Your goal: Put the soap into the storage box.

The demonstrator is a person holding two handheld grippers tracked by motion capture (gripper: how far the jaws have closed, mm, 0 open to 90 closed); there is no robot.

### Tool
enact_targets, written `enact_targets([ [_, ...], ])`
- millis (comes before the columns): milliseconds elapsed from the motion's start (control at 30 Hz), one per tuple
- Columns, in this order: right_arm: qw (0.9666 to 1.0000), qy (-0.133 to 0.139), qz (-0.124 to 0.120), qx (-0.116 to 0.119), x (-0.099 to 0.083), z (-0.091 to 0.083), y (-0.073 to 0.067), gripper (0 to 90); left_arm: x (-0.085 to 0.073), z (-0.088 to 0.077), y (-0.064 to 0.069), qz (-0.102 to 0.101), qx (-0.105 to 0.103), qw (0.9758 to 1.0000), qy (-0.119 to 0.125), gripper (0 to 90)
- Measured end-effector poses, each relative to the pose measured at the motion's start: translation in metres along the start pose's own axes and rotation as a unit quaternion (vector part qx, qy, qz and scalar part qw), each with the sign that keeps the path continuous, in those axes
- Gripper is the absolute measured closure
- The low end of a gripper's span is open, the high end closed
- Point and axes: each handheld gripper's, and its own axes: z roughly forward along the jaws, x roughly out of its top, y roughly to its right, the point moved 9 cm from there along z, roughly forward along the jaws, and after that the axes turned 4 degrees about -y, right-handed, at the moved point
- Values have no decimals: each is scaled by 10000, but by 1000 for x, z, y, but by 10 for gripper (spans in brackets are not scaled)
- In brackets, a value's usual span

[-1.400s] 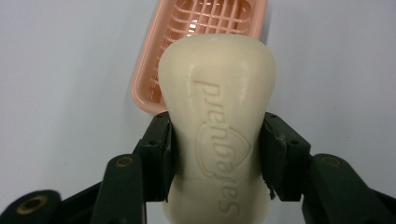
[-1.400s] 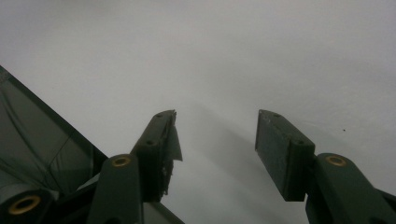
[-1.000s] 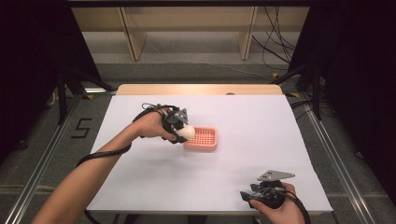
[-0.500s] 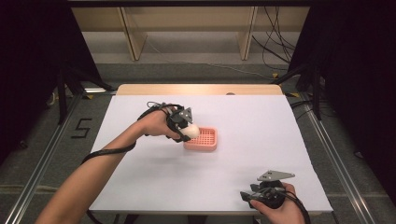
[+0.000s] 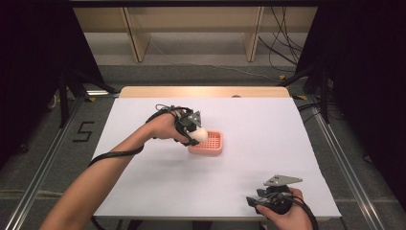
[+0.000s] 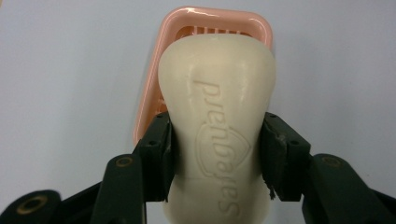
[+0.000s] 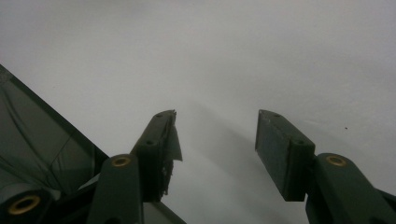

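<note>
while pinched at its waist, cream soap bar (image 6: 217, 126) reads "safeguard", embossed w/ shield.

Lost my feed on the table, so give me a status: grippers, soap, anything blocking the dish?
Left gripper shut on soap bar, held over pink soap dish. Right gripper open, idle at table's near edge. Dish looks unobstructed.

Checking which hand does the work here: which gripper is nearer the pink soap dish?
Left. The left gripper holds the soap just over the pink soap dish; the right gripper rests at the table's near edge.
</note>
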Motion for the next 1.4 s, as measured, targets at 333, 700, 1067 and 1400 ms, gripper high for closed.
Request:
enact_targets([
  [333,9999,-57,109,7,-1,-1,-1,482,5,5,-1,67,-4,10000,1,496],
  [700,9999,-88,147,20,-2,-1,-2,482,12,9,-3,73,26,9999,81,496],
  [1067,10000,-58,-35,15,-1,-1,0,482,14,15,-6,104,50,9999,63,495],
  [1400,10000,-48,-49,26,-1,-1,0,482,16,21,-7,89,49,9999,85,495],
])
